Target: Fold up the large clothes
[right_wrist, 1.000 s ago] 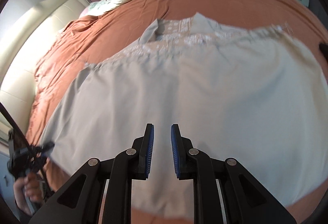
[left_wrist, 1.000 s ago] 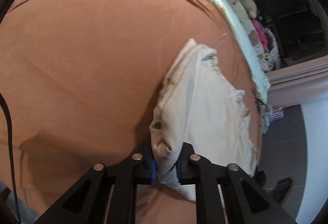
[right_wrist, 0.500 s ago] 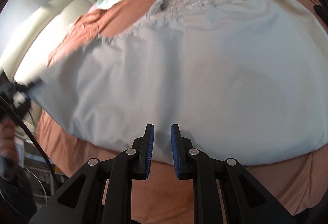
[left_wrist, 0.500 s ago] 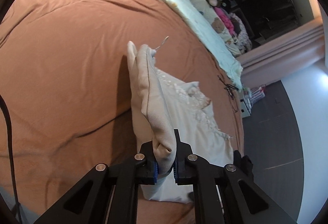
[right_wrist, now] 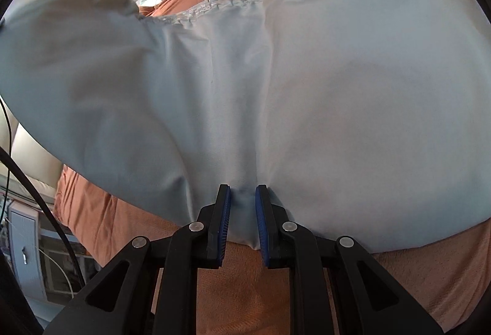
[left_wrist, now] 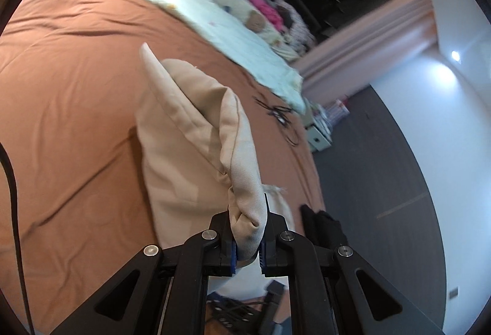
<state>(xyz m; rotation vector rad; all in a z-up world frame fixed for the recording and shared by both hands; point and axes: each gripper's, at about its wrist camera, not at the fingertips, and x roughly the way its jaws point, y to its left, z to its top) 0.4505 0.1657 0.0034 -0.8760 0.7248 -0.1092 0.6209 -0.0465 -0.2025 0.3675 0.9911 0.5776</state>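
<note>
A pale garment (right_wrist: 307, 95) lies spread over an orange-brown bedspread (left_wrist: 67, 108), filling most of the right wrist view, with its gathered, lacy edge toward the top of that frame and its near hem at the bottom centre. The left gripper (left_wrist: 248, 246) is clamped on a bunched corner of the cloth, which rises as a tall folded peak through the middle of the left wrist view, off the bed. The right gripper (right_wrist: 242, 223) sits at the near hem with its blue pads a little apart; the hem lies between them, but whether they actually pinch it cannot be told from this view. The step in hand looks like carrying one side of the garment over the rest to make a fold. To do it well, the lifted corner should travel in a smooth arc, kept taut enough that the cloth does not sag or double on itself, while the right claw holds the hem down as an anchor so the whole piece does not slide across the bedspread. The corner should land square on the matching edge. A tangle of dark cable (left_wrist: 279, 114) lies on the bed at the centre right of the left view, clear of the cloth, and is best avoided.
</note>
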